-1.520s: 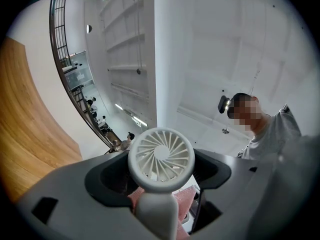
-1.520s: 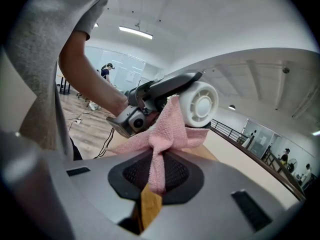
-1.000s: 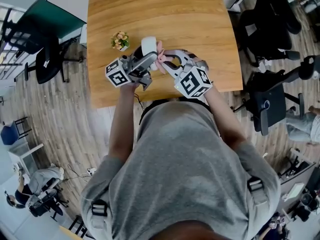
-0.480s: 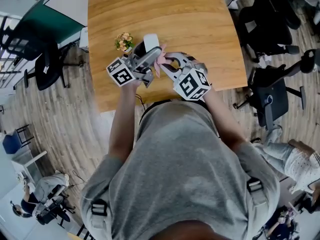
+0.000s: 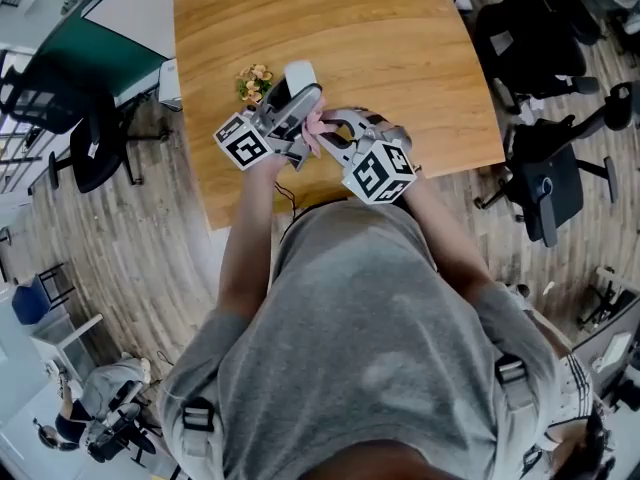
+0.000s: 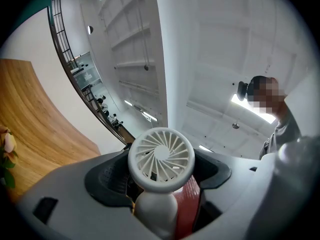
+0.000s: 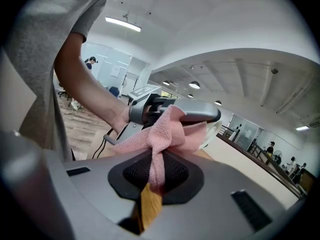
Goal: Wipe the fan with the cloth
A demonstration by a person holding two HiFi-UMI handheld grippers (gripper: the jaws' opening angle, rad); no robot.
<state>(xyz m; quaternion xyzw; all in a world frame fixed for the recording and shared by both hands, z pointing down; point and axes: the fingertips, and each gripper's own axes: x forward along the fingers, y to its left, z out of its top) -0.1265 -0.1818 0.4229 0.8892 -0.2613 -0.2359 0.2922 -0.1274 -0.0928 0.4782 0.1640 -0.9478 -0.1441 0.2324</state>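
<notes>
A: Wooden table (image 5: 400, 58) below. What's the left gripper (image 5: 298, 106) doing?
B: Jaws clamped on the white fan (image 6: 161, 159) at its stem, head just above them.
A: And the right gripper (image 5: 328, 133)?
B: Pinching the pink cloth (image 7: 167, 131), bunched just beyond its tips.

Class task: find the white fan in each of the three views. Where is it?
Head view: the fan is upper centre, held by the left gripper.
Left gripper view: lower centre, between the jaws.
Right gripper view: white sliver right of the pink cloth.
Shared landmark: the wooden table.
</notes>
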